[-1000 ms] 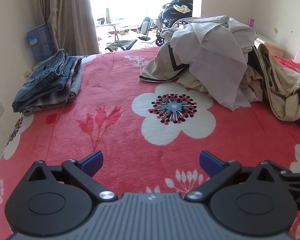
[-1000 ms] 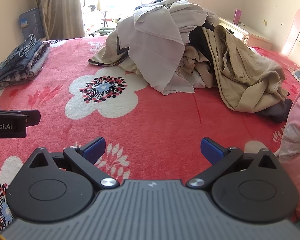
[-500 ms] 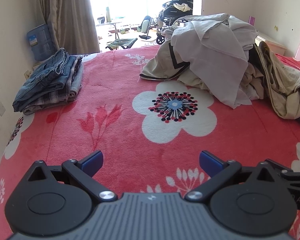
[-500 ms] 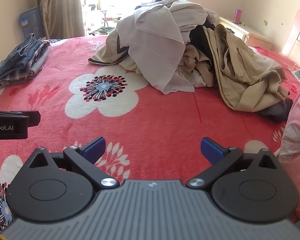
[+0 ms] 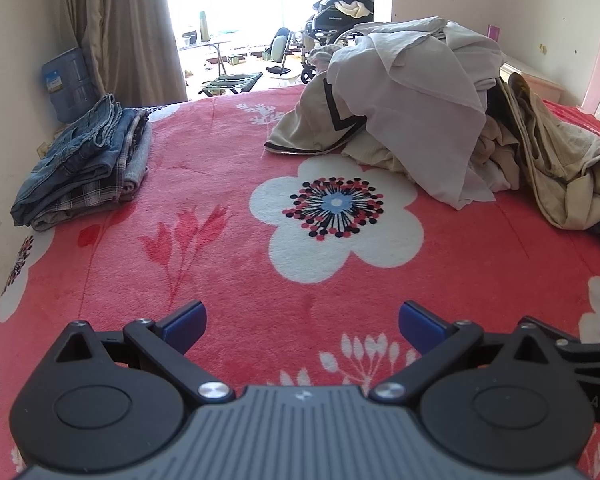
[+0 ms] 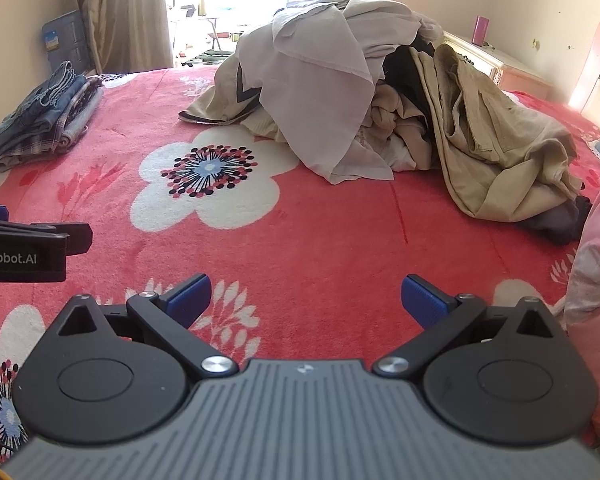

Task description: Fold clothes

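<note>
A heap of unfolded clothes (image 5: 428, 120) lies at the far right of the red flowered bed, with a pale grey garment (image 6: 320, 92) on top and a khaki one (image 6: 492, 148) at its right. A stack of folded jeans and plaid clothes (image 5: 88, 160) sits at the far left; it also shows in the right wrist view (image 6: 44, 120). My left gripper (image 5: 302, 322) is open and empty above the blanket. My right gripper (image 6: 306, 298) is open and empty, to the right of the left one, well short of the heap.
The red blanket with white flowers (image 5: 340, 216) covers the bed. A wall runs along the bed's left edge (image 5: 4, 120). A pink pillow (image 6: 596, 280) lies at the right. A nightstand (image 6: 496, 64) and a pink headboard (image 6: 596, 68) stand beyond the heap.
Both grippers have drifted slightly forward toward the heap of clothes; the jaws stay open and empty.
</note>
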`<state>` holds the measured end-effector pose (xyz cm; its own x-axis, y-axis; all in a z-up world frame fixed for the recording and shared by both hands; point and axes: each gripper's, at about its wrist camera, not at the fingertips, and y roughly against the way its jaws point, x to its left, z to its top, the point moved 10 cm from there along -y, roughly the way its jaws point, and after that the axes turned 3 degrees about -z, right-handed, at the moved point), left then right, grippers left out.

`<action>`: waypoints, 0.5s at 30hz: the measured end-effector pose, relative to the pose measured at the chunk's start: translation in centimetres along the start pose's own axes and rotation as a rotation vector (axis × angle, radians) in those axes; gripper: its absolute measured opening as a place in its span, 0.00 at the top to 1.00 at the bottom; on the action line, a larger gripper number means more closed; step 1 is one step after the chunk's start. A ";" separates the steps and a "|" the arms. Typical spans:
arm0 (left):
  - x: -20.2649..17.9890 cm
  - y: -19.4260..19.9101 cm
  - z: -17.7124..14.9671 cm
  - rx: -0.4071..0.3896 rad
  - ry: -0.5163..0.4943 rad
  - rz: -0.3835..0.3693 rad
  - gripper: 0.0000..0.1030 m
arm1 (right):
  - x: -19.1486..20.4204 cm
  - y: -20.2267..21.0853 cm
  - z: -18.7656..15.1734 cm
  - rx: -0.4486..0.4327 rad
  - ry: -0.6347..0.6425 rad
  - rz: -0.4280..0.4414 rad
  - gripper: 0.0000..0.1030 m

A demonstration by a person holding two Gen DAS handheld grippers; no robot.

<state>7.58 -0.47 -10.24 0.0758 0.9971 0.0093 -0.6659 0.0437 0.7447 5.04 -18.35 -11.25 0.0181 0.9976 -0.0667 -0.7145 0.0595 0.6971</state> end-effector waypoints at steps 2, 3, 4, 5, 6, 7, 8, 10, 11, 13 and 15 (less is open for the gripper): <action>-0.5 -0.4 0.7 -0.028 -0.020 -0.010 0.00 | -0.1 -0.3 0.1 -0.005 0.015 0.010 0.01; -0.8 -0.8 1.4 -0.049 -0.038 -0.018 0.00 | -0.1 -0.4 0.2 -0.007 0.029 0.019 0.01; -1.1 -1.2 2.1 -0.071 -0.056 -0.025 0.00 | -0.1 -0.6 0.6 -0.015 0.052 0.040 0.01; -1.4 -1.6 2.9 -0.093 -0.074 -0.032 0.00 | -0.1 -0.9 1.0 -0.025 0.075 0.059 0.01; -1.8 -2.3 4.0 -0.119 -0.090 -0.038 0.00 | -0.4 -1.1 1.7 -0.052 0.099 0.059 0.01; -2.1 -2.9 5.2 -0.146 -0.106 -0.044 0.00 | -0.6 -1.4 2.5 -0.080 0.122 0.059 0.01; -2.5 -3.6 6.7 -0.180 -0.118 -0.052 0.00 | -1.2 -1.8 3.7 -0.118 0.138 0.052 0.01; -3.2 -5.2 9.9 -0.251 -0.130 -0.073 0.00 | -2.8 -2.6 6.3 -0.188 0.141 0.027 0.01; -3.9 -6.1 11.7 -0.280 -0.131 -0.098 0.00 | -3.8 -3.0 7.8 -0.229 0.132 0.015 0.01; -5.5 -7.9 15.6 -0.330 -0.116 -0.143 0.00 | -5.7 -3.8 11.2 -0.307 0.112 0.008 0.01; -7.0 -9.8 19.1 -0.361 -0.086 -0.177 0.00 | -7.2 -4.7 14.8 -0.377 0.099 0.022 0.01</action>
<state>27.73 -9.06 -4.87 0.2643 0.9639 -0.0307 -0.8533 0.2486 0.4583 18.63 -25.26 -3.48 -0.0546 0.9892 -0.1361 -0.9212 0.0026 0.3890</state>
